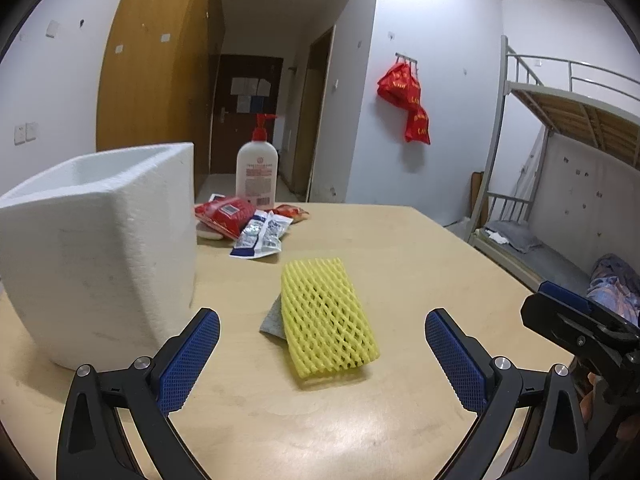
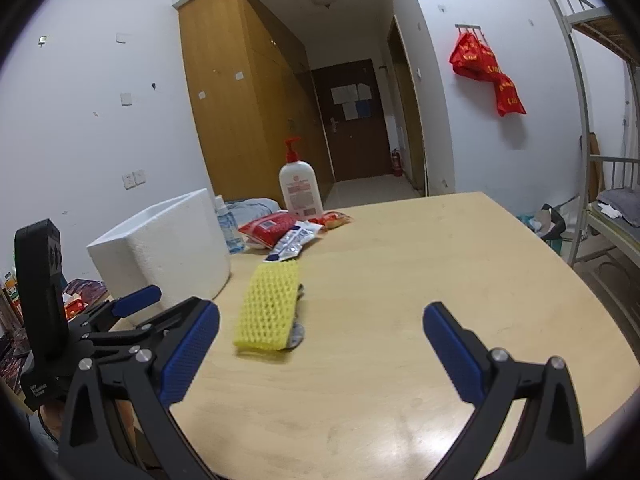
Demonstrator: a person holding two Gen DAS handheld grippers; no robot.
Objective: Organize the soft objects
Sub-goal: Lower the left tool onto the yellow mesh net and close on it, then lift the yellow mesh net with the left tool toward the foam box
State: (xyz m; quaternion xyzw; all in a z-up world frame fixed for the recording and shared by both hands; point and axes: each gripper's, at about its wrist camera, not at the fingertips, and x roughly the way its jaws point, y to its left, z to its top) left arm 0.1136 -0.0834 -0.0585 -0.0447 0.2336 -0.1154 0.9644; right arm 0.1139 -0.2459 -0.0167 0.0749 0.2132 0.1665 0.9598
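A yellow foam net sleeve [image 1: 328, 316] lies flat on the wooden table [image 1: 420, 264], partly covering a grey cloth [image 1: 273, 320]. My left gripper [image 1: 322, 354] hovers just short of the sleeve, open and empty, the sleeve lying ahead between its blue pads [image 1: 188, 360]. A white foam box [image 1: 100, 248] stands open-topped to the left. In the right wrist view the sleeve [image 2: 269, 306] lies ahead and left of my right gripper [image 2: 320, 354], which is open and empty. The grey cloth [image 2: 298, 330] peeks out beside it, and the foam box [image 2: 168, 256] stands further left.
Red snack packets [image 1: 226, 216], a blue-white packet [image 1: 262, 236] and a pump lotion bottle [image 1: 256, 168] sit at the table's far side. A small clear bottle [image 2: 228, 228] stands behind the box. The left gripper [image 2: 132, 308] shows at left in the right wrist view. A bunk bed [image 1: 560, 152] stands right.
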